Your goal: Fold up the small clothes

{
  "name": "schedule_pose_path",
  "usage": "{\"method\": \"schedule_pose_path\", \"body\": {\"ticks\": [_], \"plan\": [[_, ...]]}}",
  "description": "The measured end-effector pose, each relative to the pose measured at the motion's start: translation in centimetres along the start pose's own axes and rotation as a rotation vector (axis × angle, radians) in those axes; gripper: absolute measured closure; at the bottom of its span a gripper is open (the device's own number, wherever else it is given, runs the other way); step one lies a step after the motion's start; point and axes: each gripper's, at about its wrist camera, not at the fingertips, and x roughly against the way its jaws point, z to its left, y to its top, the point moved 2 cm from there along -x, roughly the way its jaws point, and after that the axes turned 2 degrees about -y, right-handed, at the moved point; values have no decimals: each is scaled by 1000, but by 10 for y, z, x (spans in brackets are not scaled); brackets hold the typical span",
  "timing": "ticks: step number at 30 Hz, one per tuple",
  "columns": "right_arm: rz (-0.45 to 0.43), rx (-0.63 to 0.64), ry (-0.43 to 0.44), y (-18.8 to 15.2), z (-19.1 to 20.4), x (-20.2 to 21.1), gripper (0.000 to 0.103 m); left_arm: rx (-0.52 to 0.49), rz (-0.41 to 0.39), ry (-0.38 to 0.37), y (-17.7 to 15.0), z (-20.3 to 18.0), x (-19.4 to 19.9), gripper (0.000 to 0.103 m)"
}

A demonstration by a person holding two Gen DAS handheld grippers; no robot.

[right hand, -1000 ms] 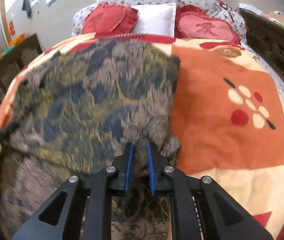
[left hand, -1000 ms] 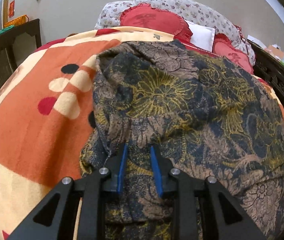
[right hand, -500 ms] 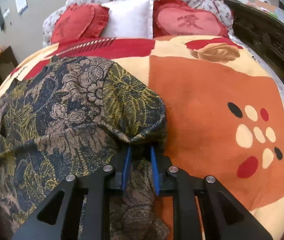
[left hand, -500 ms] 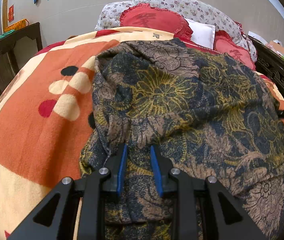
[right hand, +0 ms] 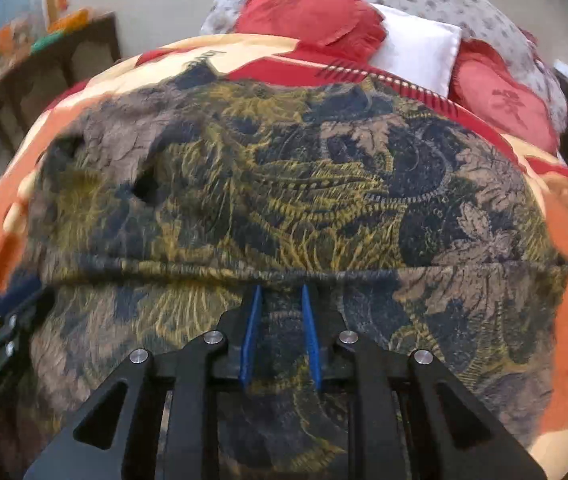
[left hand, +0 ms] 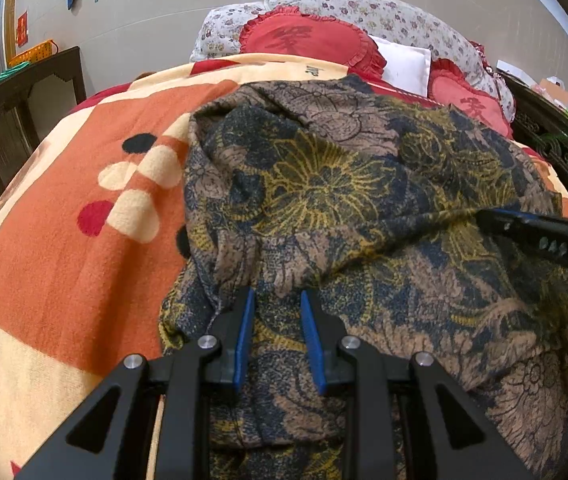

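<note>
Through the left wrist camera we're watching the garment, a soft, crinkled weave of navy, gold and tan flowers, lying rumpled on the fleecy orange-and-cream blanket. The left gripper is pinching a bunched ridge of it between narrow blue pads, while the right gripper is reaching in from the right edge. Over on the right wrist camera, the cloth is running long from side to side, a folded hem crossing just ahead of the right gripper, whose jaws are sitting narrow with cloth between them; whether they're gripping it, we can't tell.
</note>
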Motion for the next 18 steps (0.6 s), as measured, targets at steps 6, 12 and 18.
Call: {"method": "schedule_pose_path", "body": {"ticks": [6, 12, 18], "plan": [[-104, -57, -60, -29, -52, 69, 78, 1, 0, -1, 0, 0, 0, 76], [-29, -158, -69, -109, -130, 70, 65, -5, -1, 7, 0, -2, 1, 76], [-42, -128, -52, -94, -104, 100, 65, -4, 0, 5, 0, -2, 1, 76]]}}
